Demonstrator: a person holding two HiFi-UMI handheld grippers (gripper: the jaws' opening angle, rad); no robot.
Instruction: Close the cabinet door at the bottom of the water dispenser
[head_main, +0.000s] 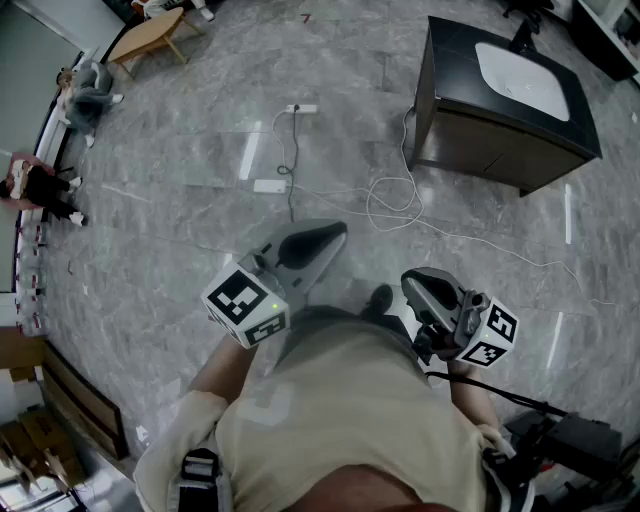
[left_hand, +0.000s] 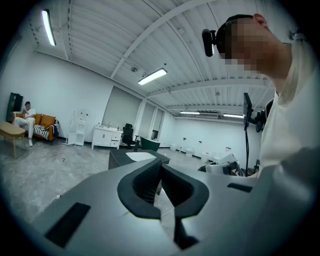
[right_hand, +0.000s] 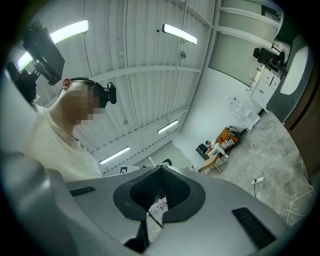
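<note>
While its jaws sit pressed together on nothing, left gripper (head_main: 330, 238) points roughly level over the floor; right gripper (head_main: 420, 290), near right, likewise closed and empty, tips upward. Dispenser's cabinet door: not identifiable in any view, axis undetermined. Grey marble floor (head_main: 200, 180); white cable (head_main: 400, 200) loops beside dark sink cabinet (head_main: 470, 140), far right.

We see a glossy marble-look floor (head_main: 180, 170), a matt dark cabinet (head_main: 450, 115) with a smooth white basin (head_main: 522, 78), a pale wooden table (head_main: 150, 35) and a beige cloth shirt (head_main: 340, 420); the left gripper (head_main: 332, 234) and right gripper (head_main: 418, 286) look matt grey plastic, their pads (left_hand: 143, 184) ribbed black
</note>
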